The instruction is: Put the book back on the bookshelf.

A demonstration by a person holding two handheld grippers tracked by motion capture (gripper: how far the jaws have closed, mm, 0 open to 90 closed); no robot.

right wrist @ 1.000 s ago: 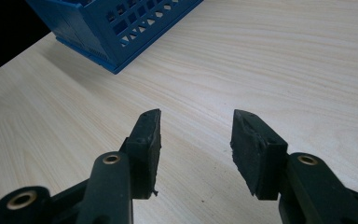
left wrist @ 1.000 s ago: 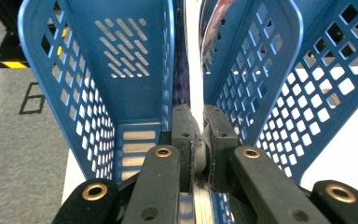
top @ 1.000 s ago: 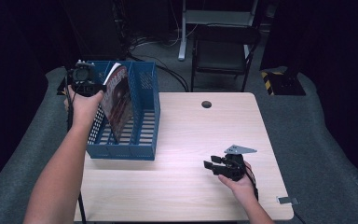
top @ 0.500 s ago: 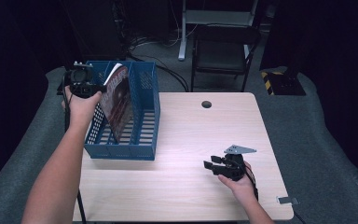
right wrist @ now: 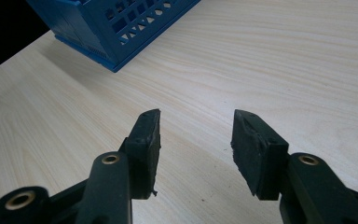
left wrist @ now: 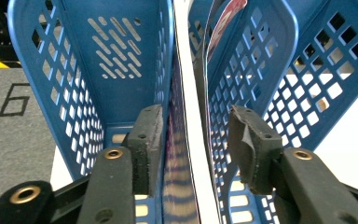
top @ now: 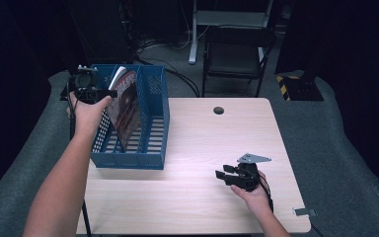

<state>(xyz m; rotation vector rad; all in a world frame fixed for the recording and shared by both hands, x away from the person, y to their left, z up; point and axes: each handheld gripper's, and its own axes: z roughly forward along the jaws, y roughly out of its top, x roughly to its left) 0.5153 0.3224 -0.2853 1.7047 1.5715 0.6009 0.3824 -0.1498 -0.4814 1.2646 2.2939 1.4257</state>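
Magazine (left wrist: pixel 182 154): upright in blue file rack (left wrist: pixel 98 84), spine running away between left gripper (left wrist: pixel 200 135) pads, just released; jaws apart.

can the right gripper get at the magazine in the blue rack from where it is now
Probably not without moving. The right gripper rests open, low on the table, well apart from the blue rack. The magazine stands inside, behind the rack's wall, so it would need reaching from above.

Bright tabletop (dark, murky surroundings)
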